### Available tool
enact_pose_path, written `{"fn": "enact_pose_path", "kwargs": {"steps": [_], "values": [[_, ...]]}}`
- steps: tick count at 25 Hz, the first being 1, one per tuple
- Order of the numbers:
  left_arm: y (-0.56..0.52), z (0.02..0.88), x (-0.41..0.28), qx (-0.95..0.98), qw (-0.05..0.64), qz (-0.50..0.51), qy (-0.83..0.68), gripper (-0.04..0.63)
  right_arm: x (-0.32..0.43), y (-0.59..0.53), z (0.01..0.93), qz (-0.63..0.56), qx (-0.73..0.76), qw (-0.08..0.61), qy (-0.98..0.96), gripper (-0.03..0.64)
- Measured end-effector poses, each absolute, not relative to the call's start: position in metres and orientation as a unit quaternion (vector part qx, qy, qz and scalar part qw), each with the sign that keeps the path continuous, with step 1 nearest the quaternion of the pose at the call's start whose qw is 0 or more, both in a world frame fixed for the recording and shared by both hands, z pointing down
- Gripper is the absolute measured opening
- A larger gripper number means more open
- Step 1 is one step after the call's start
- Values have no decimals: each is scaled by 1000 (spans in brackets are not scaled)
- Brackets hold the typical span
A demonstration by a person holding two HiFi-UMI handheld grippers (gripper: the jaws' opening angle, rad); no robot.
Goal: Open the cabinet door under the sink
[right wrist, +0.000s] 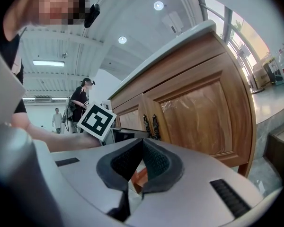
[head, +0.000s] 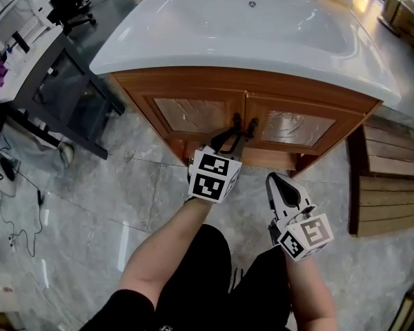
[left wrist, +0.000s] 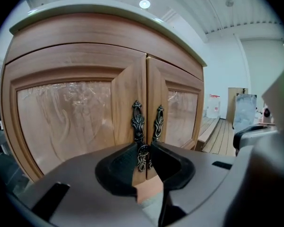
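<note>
Head view: a white sink [head: 193,43] sits on a wooden cabinet [head: 186,81] with two doors. The left door [head: 193,114] and the right door [head: 297,126] are both shut and level with each other, each with a patterned glazed panel. Two dark ornate handles stand side by side at the centre seam. The left gripper [head: 233,135] reaches in to that seam with its tips at the left door's handle [head: 237,123], and its marker cube [head: 214,174] faces the camera. The right gripper [head: 272,178] hangs lower and further right, over the grey marble floor [head: 124,185], near the foot of the cabinet but apart from it. A slatted wooden platform [head: 393,185] lies on the floor to the right of the cabinet. Left gripper view: the jaws are drawn partly in, with the lower rosette of the left door's handle between their tips. The pads [left wrist: 118,167] appear to bear on it from both sides. The right door's handle [left wrist: 159,122] stands just beside it, outside the grip. Both doors show closed. Right gripper view: the jaws are pressed together at the tips with nothing between them. The cabinet front runs away to the left, the two handles are visible on it, and the left gripper's marker cube shows just before them. A person [right wrist: 80,100] stands in the far background.
</note>
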State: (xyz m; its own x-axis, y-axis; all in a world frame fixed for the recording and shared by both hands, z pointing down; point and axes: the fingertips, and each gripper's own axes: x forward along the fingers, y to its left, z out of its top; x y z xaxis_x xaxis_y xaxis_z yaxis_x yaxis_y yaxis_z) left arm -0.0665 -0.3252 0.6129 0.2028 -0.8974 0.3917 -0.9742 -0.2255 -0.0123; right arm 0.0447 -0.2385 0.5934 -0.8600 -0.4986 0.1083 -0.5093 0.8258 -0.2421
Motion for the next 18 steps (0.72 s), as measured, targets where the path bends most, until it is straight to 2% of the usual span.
{"fn": "enact_pose_path", "kwargs": {"steps": [10, 18], "values": [[-326, 613, -65, 781, 121, 162, -591, 86, 47, -257, 583, 117, 271, 16, -955, 14], [-306, 612, -62, 805, 112, 163, -560, 83, 29, -269, 590, 88, 232, 53, -967, 15]]}}
